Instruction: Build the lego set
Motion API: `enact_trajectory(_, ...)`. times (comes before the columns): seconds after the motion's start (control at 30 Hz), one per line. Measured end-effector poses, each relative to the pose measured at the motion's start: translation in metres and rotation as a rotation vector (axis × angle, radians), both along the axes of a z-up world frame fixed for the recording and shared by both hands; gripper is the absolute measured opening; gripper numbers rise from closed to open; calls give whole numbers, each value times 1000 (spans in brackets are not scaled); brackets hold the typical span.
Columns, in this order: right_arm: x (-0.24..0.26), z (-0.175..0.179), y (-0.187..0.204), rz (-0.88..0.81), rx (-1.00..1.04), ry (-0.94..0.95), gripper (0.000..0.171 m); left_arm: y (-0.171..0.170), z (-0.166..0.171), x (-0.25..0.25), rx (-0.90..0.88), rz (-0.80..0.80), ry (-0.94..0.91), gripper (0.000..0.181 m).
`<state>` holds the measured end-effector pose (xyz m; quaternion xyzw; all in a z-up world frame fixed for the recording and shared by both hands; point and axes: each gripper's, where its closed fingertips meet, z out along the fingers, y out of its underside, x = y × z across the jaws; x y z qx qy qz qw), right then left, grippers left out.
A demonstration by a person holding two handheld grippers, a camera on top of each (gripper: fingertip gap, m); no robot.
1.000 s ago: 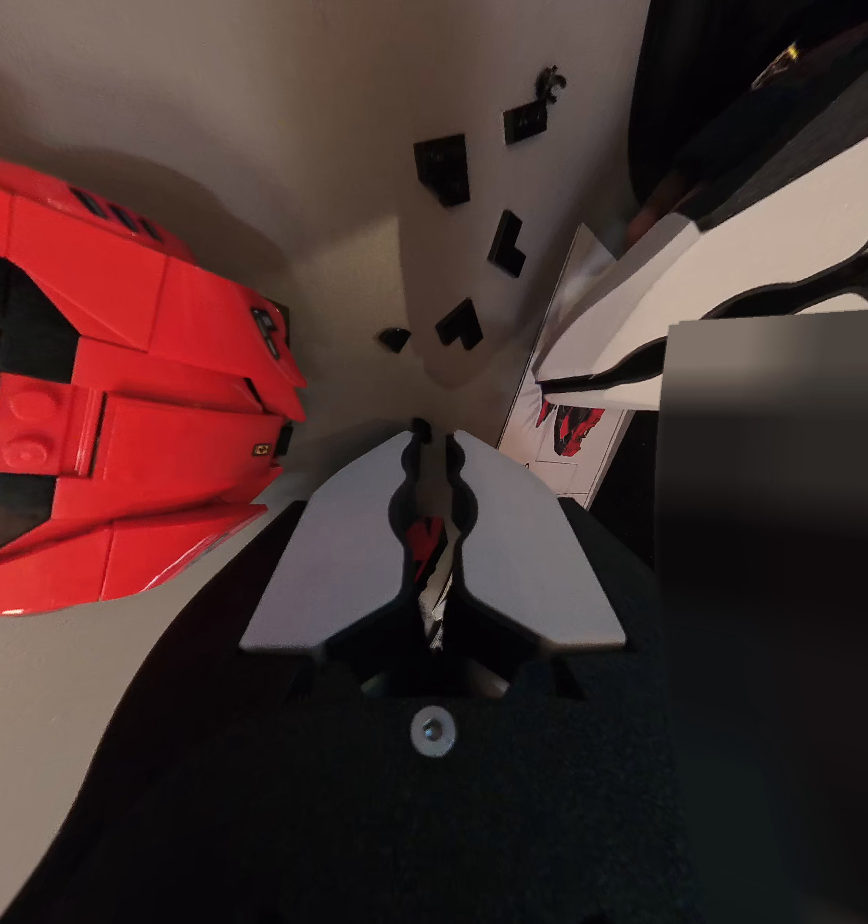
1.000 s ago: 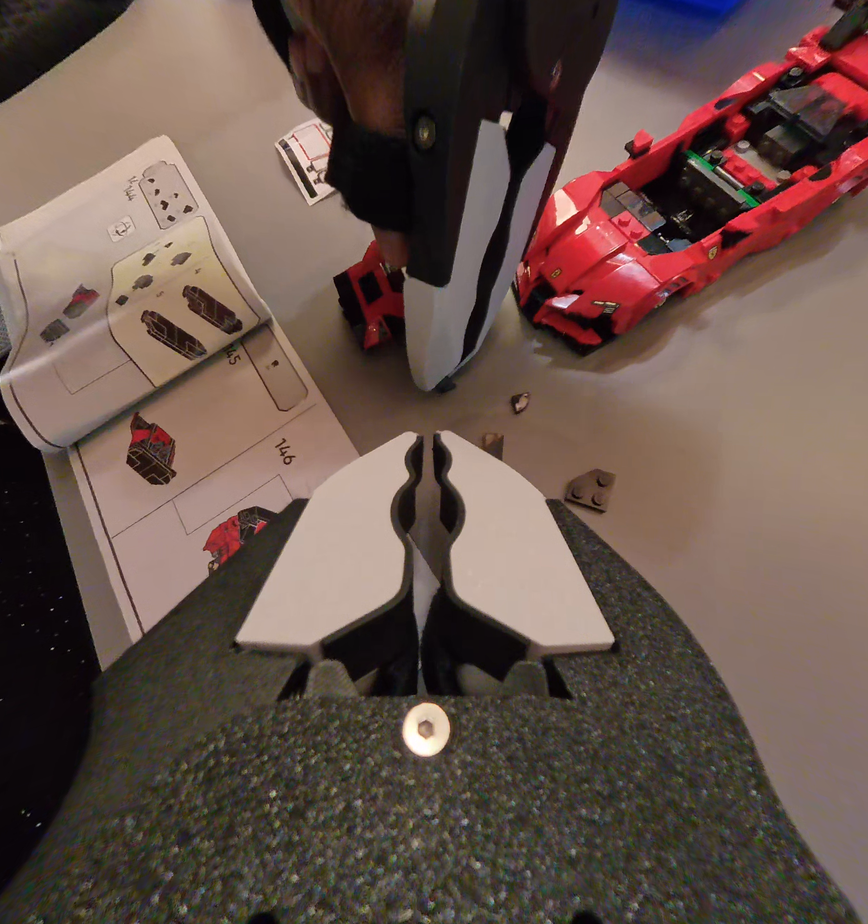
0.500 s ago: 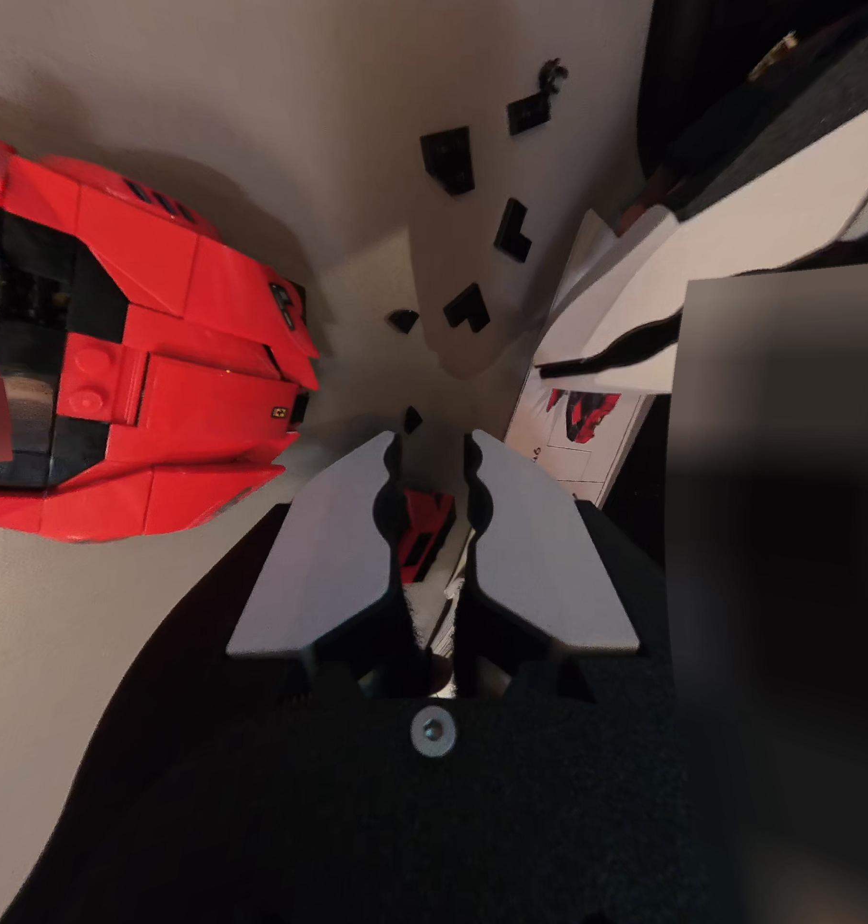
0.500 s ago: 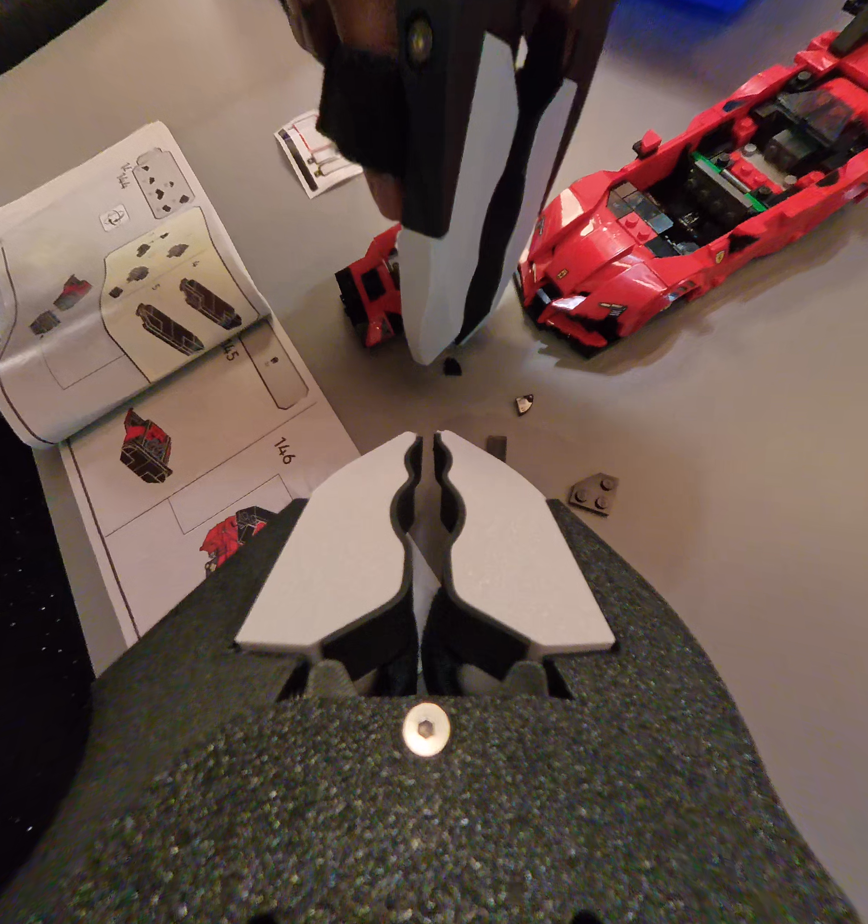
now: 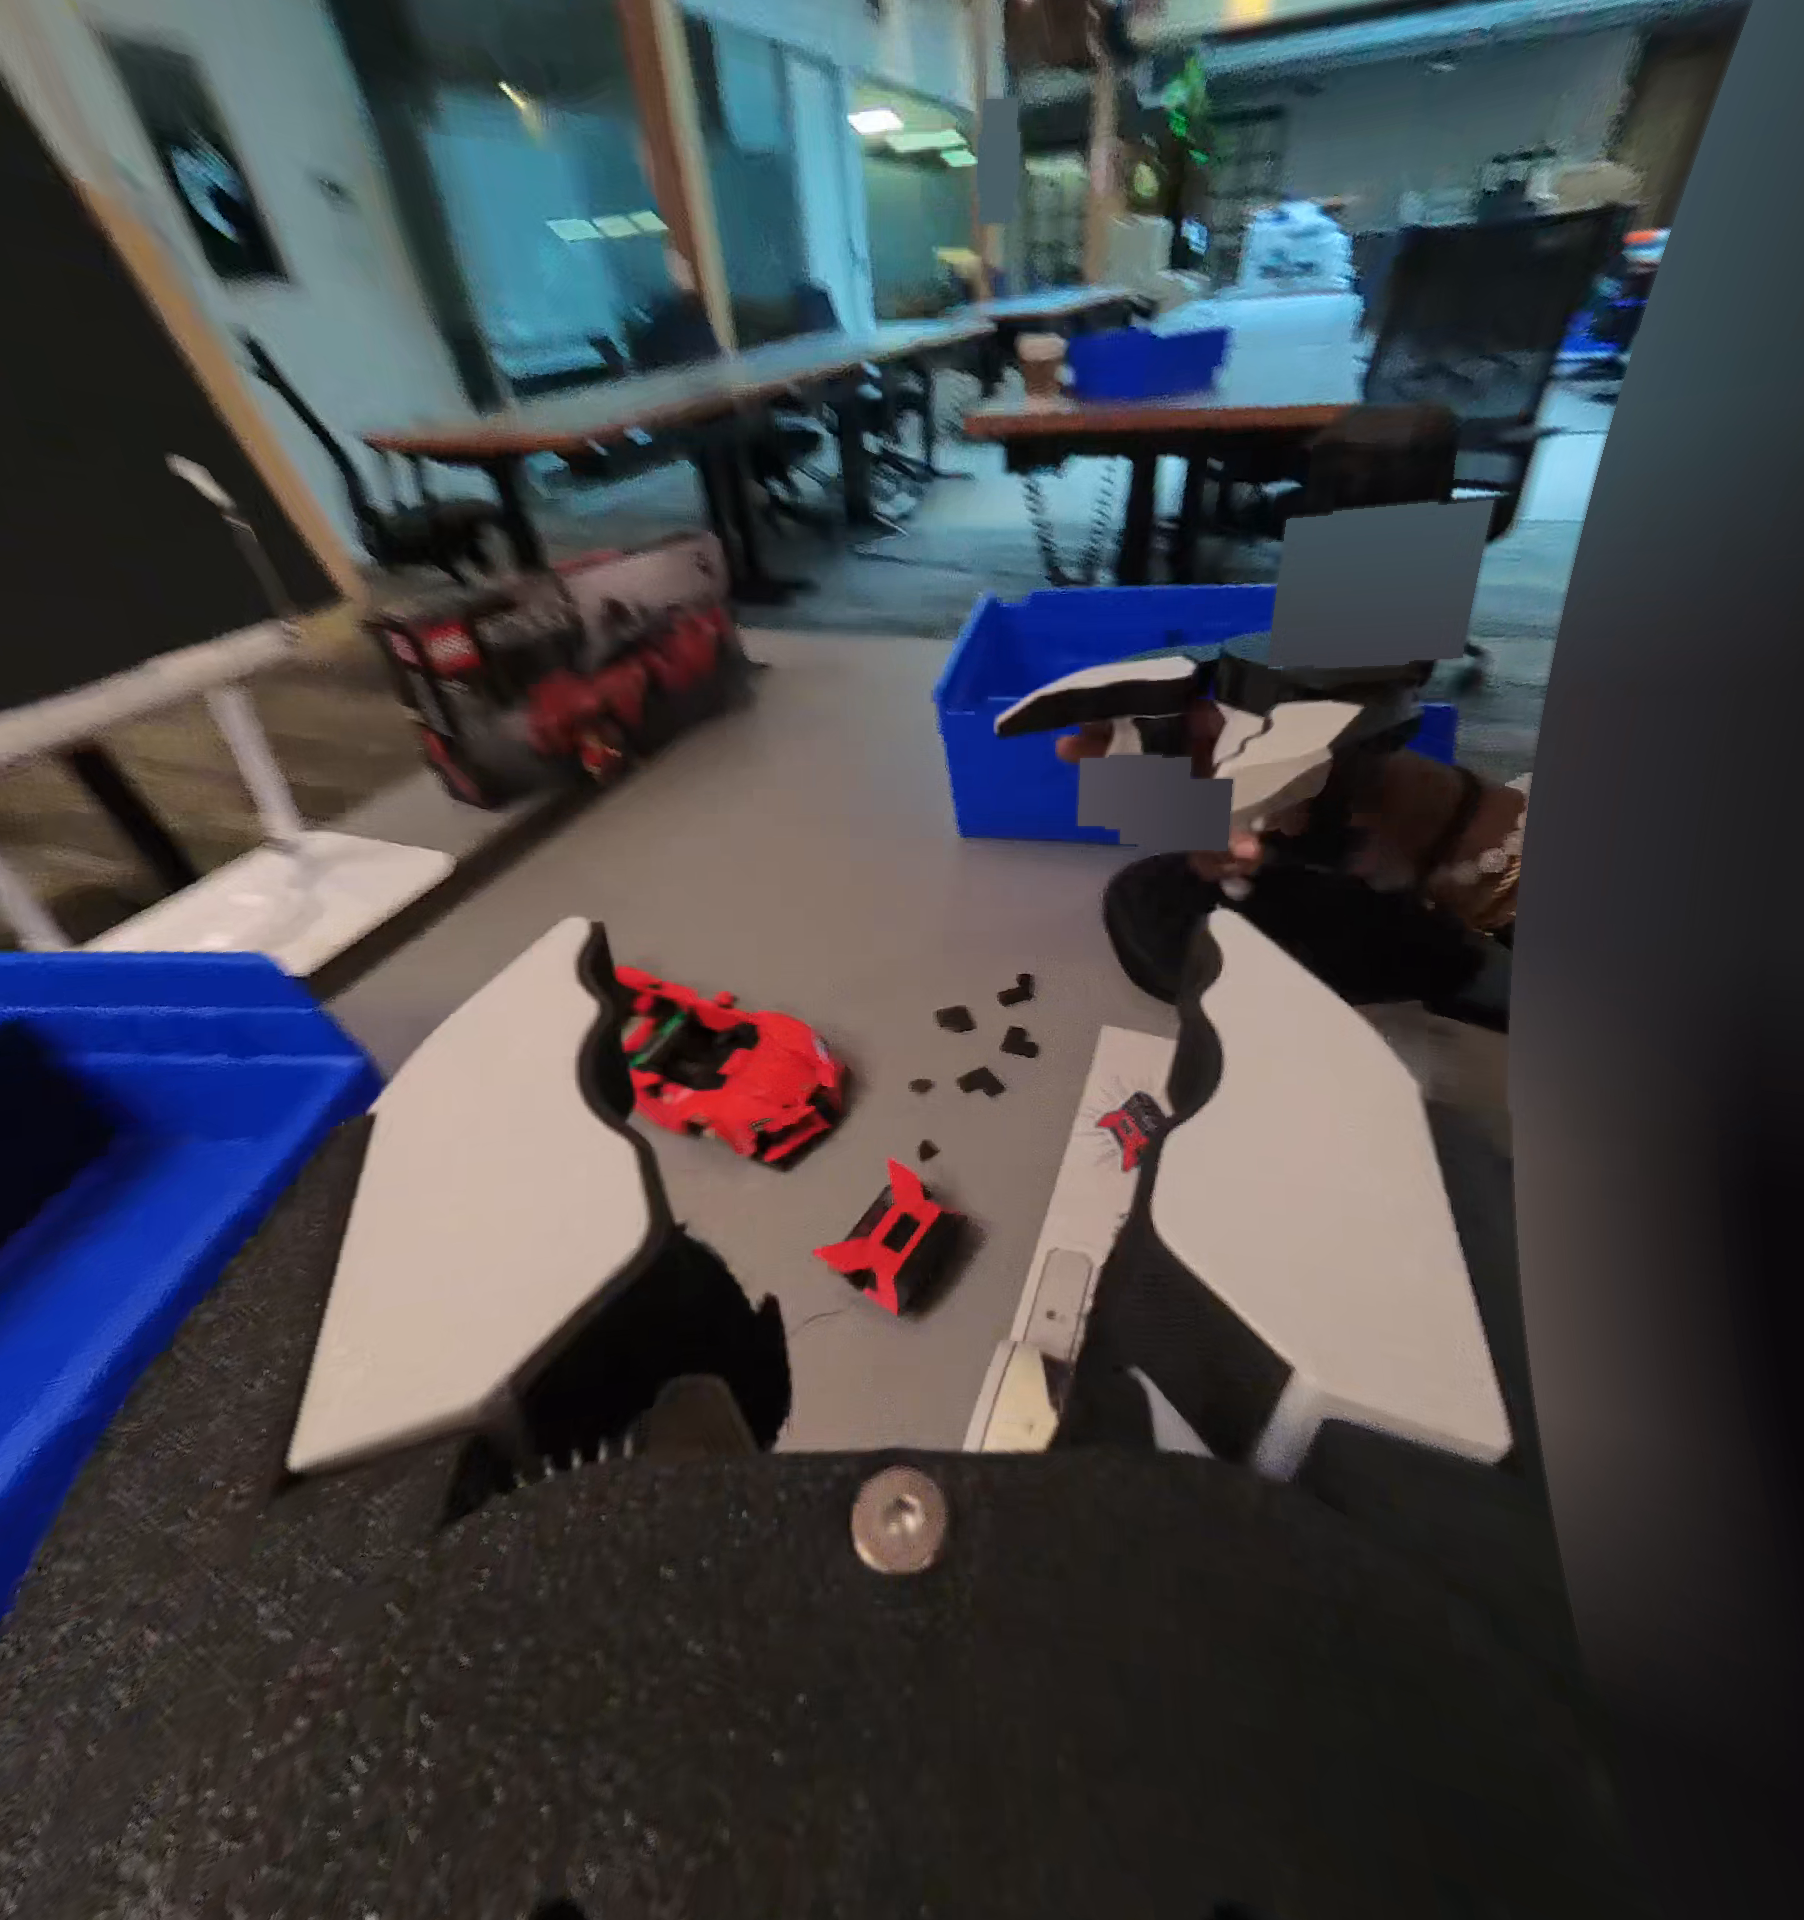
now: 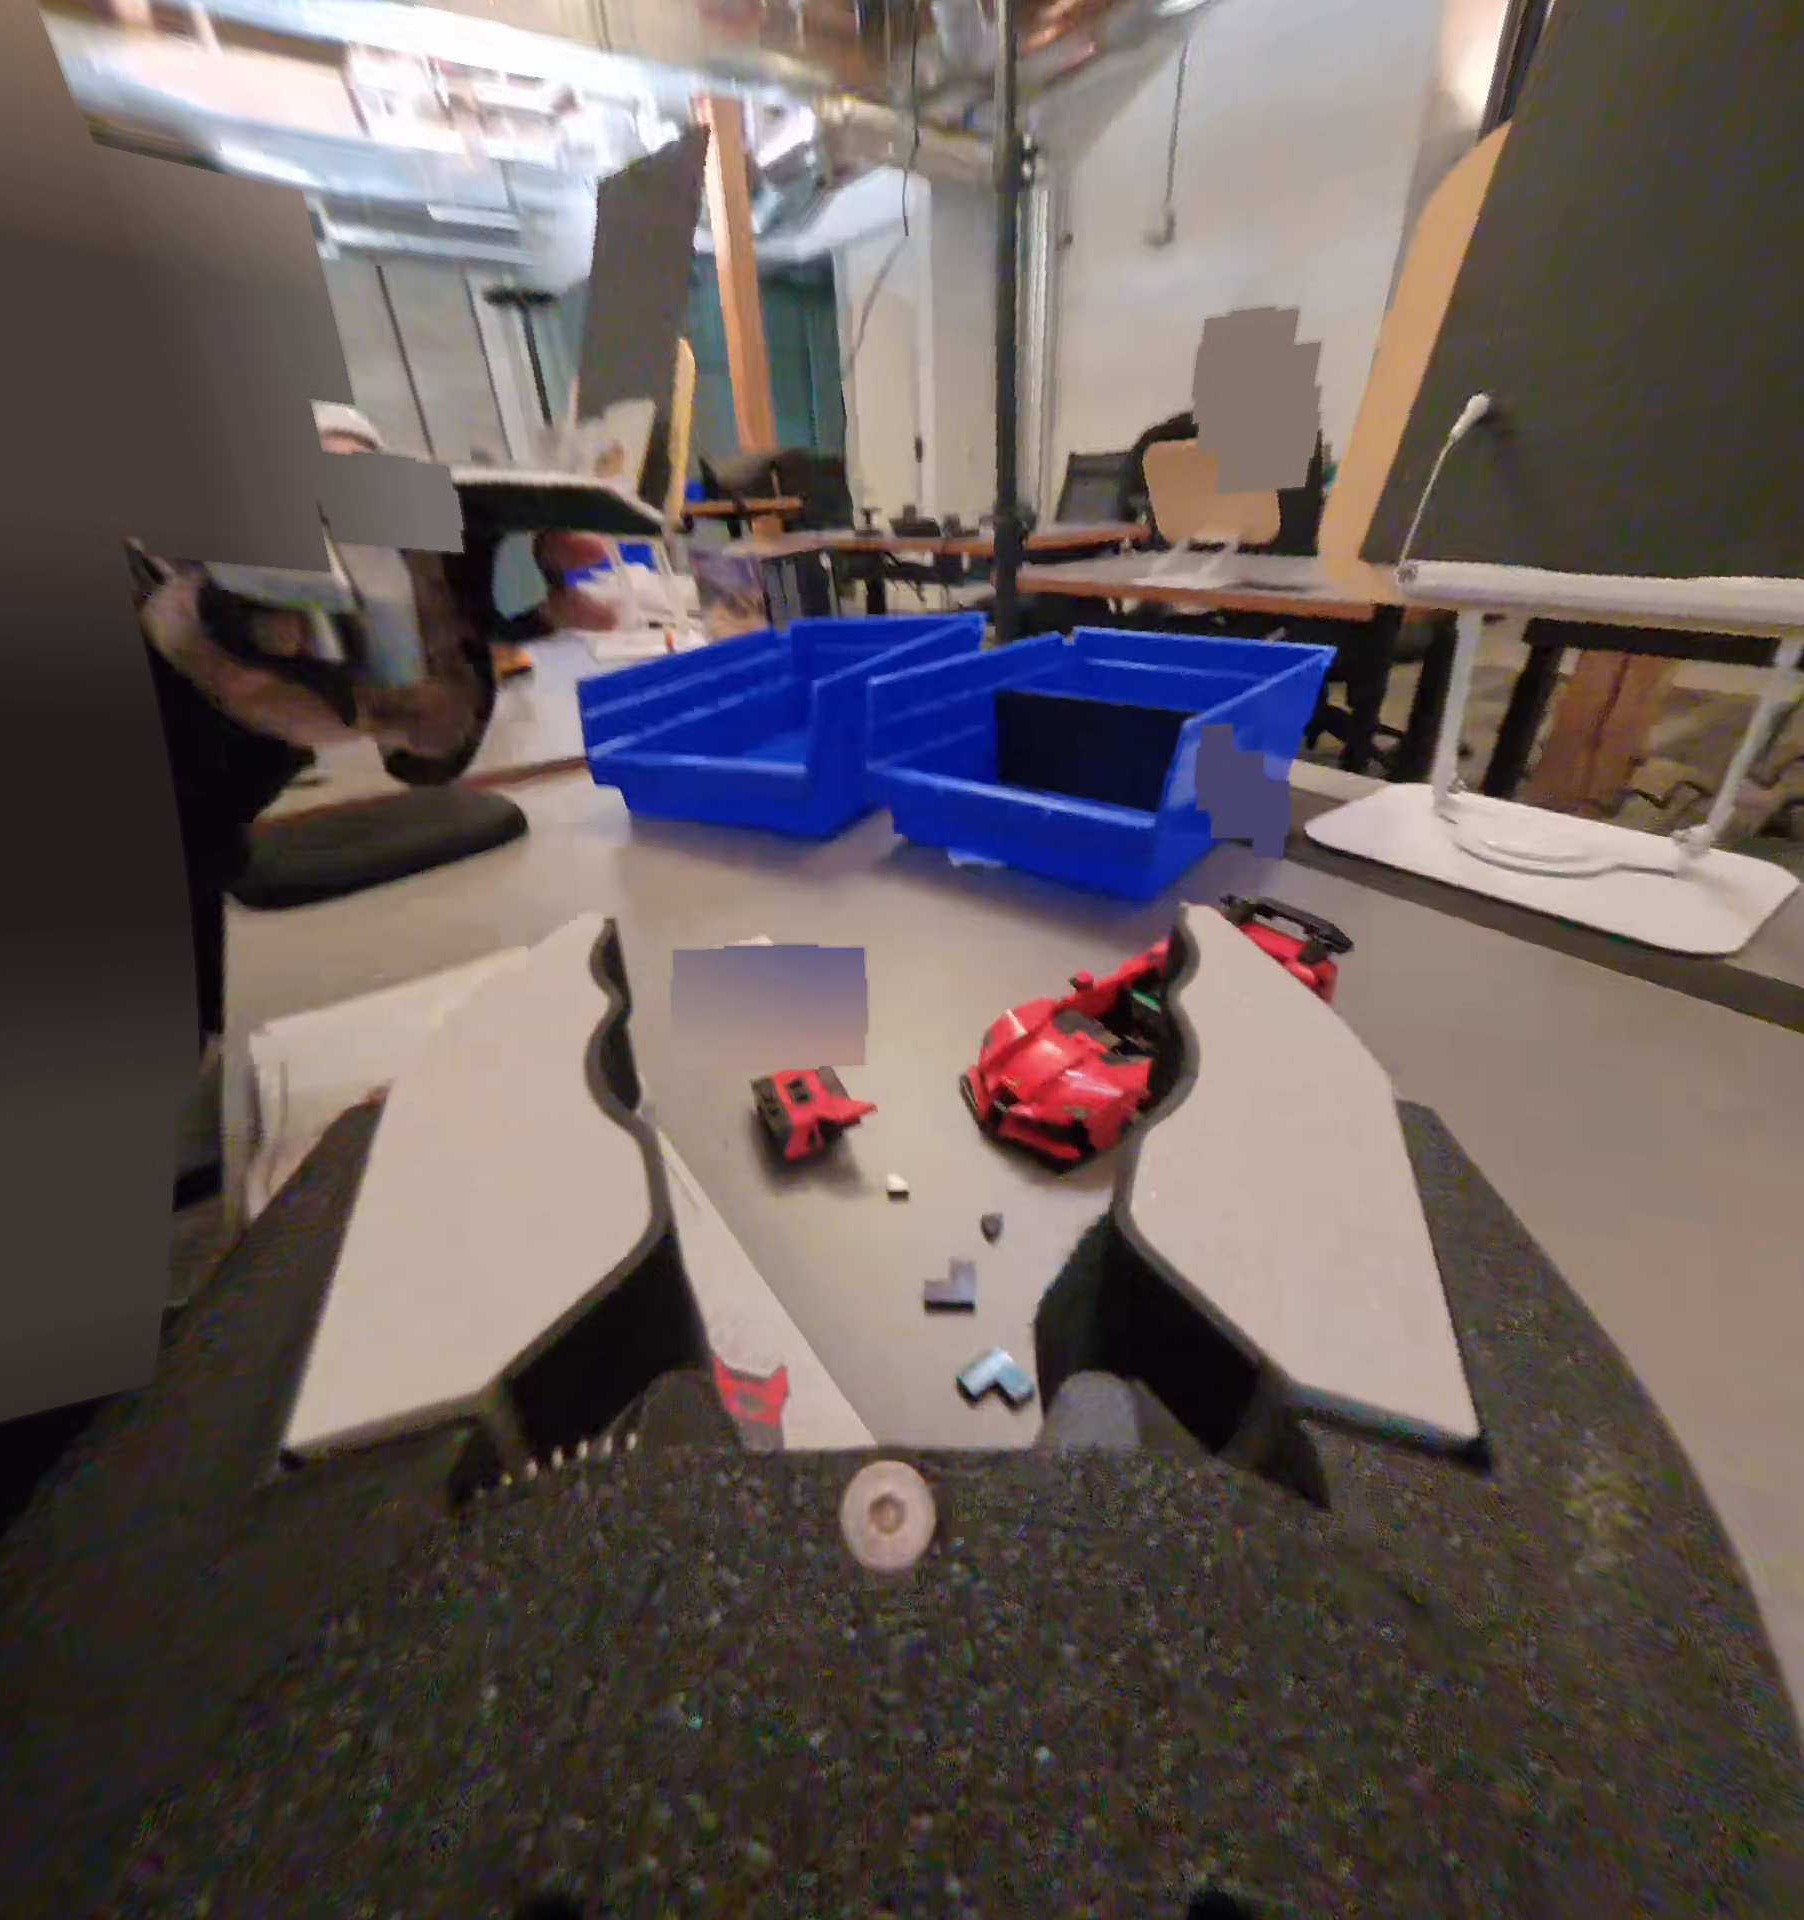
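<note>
Grippers, both mine, are wide apart and hold nothing. Between my left gripper [image 5: 893,977] fingers, at the middle of the frame, lies the small red piece [image 5: 893,1236]. My right gripper [image 6: 893,961] looks just as near. Upper left of it sits the red car [image 5: 732,1070], long way slanting, nose toward the lower right.

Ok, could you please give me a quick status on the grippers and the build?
Left gripper open, empty. Right gripper open, empty. Red car and red sub-assembly on table, apart. Black pieces loose beside them; nothing blocking.
</note>
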<state>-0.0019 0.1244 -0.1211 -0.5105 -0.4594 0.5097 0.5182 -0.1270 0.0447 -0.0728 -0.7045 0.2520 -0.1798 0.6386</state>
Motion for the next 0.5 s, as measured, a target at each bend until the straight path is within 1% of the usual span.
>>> enact_trajectory(0.03, 0, 5, -4, 21, -21, 47, 91, -14, 2, -6, 48, 48, 20, 104)
enact_trajectory(0.07, -1, 10, -9, 35, -21, 86, 81, -29, 3, -13, 94, 96, 55, 95)
enact_trajectory(0.1, -3, 12, -15, 55, -1, 104, 62, -44, 4, -20, 145, 140, 102, 70)
enact_trajectory(0.13, -7, 12, -23, 82, 29, 105, 40, -59, 6, -28, 194, 186, 146, 36)
enact_trajectory(0.17, -12, 11, -31, 106, 53, 92, 20, -73, 8, -38, 223, 242, 167, 9)
enact_trajectory(0.2, -19, 7, -40, 143, 72, 63, 0, -84, 5, -46, 203, 284, 158, 4)
enact_trajectory(0.23, -27, 3, -49, 188, 85, 26, 0, -94, -3, -51, 144, 296, 132, 0)
enact_trajectory(0.3, -44, -7, -66, 251, 123, -54, 0, -108, -24, -57, 38, 301, 76, 0)
enact_trajectory(0.43, -75, -17, -94, 327, 202, -132, 0, -125, -79, -99, -169, 445, 91, 0)
enact_trajectory(0.5, -90, -22, -105, 363, 220, -174, 0, -128, -101, -103, -258, 419, 24, 0)
